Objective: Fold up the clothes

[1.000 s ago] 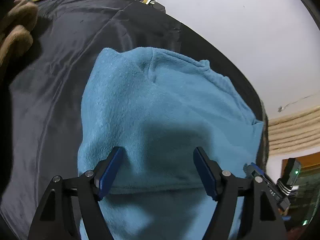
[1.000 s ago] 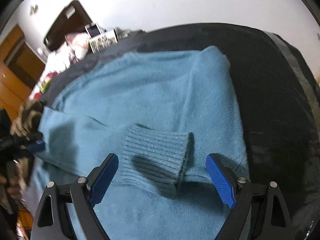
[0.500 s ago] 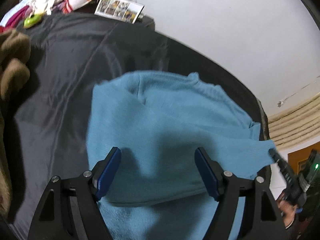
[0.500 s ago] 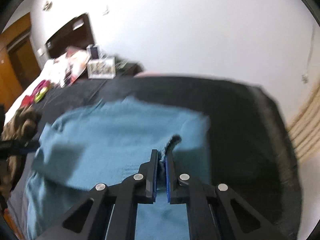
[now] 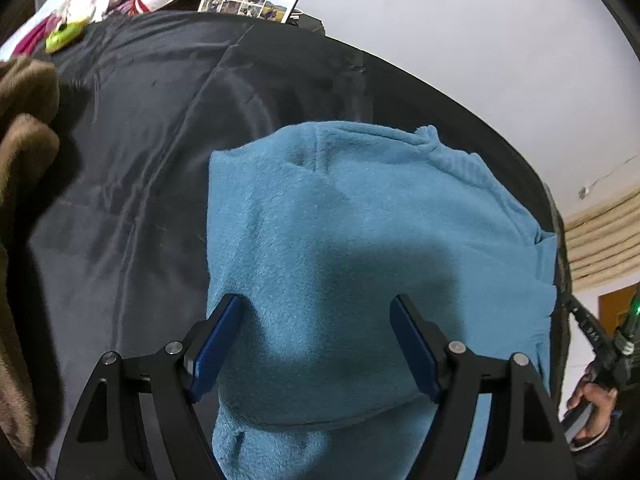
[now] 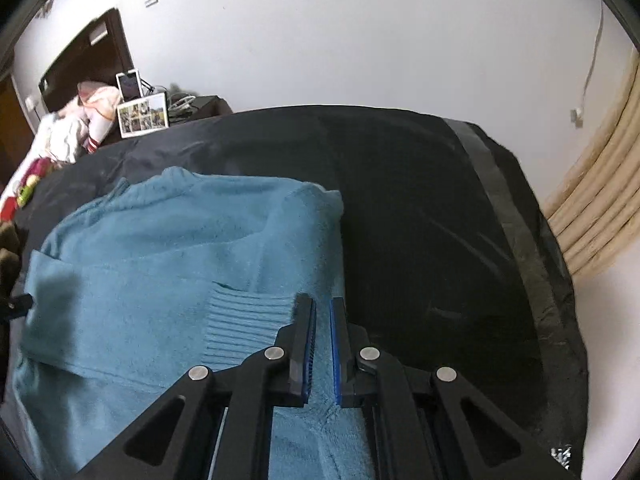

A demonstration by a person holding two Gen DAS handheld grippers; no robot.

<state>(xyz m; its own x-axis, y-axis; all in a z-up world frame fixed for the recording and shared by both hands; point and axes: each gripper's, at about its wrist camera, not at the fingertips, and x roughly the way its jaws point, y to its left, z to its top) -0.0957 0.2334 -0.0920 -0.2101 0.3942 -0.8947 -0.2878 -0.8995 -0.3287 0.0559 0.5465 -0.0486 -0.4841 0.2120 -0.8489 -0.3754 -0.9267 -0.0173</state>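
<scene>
Blue sweater flat beneath both tongs, left tongs wide.

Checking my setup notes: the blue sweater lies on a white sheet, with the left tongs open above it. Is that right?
Not quite. The sheet is black, not white, as the left wrist view shows. The blue sweater does lie on it, with the left tongs open above it.
</scene>
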